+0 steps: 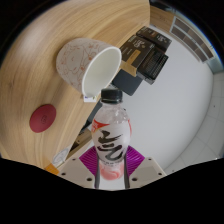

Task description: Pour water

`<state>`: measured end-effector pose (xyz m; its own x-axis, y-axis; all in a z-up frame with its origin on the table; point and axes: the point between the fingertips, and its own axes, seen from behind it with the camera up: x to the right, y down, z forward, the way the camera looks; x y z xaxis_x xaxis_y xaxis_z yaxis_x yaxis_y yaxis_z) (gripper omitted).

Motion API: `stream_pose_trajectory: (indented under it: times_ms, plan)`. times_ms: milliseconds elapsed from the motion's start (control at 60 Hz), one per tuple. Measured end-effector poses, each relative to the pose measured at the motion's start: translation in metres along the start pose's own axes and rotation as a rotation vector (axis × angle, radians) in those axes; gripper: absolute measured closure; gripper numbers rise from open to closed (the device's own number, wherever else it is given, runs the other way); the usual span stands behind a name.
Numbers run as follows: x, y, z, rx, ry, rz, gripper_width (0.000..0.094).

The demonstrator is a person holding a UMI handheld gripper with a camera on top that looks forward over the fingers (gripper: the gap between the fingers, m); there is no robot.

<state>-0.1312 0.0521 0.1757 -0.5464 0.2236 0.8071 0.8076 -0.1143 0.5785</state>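
My gripper (112, 166) is shut on a clear plastic bottle (110, 140) with a white label, black lettering and a black cap (111, 96). The purple pads (85, 160) press on both sides of its lower body. The bottle is tilted so that its cap points toward a speckled white ceramic cup (85, 62). The cup stands just beyond the cap on the wooden table (40, 60), and its white rim sits close to the bottle's mouth. I cannot see any water flowing.
A red round coaster (42, 118) lies on the wooden table beside the cup. Dark boxes and packets (150, 52) sit beyond the table's edge. A pale floor (175, 110) lies to the right of the table.
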Motion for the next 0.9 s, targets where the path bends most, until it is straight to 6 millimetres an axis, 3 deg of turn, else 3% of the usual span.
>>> stream_pose_trajectory:
  times_ms: [117,217,367,450,533,600,683,700,817,900]
  plan:
    - [-0.001,0.001,-0.001,0.008,-0.006,0.041,0.0603]
    - [0.004,0.011,-0.006,0.018,-0.035,0.251,0.0604]
    - [0.035,0.019,-0.026,0.141,-0.127,0.884,0.0602]
    - [0.053,0.034,-0.038,0.216,-0.16,1.231,0.06]
    - [0.058,0.044,-0.045,0.26,-0.194,1.516,0.0602]
    - [0.046,0.048,-0.048,0.282,-0.238,1.703,0.0602]
    - [0.019,0.032,-0.035,0.29,-0.325,1.877,0.0604]
    - [0.011,0.033,-0.04,0.292,-0.332,1.905,0.0605]
    - [-0.03,0.003,-0.022,0.278,-0.426,2.006,0.0604]
    - [-0.055,-0.01,-0.022,0.266,-0.46,2.05,0.0603]
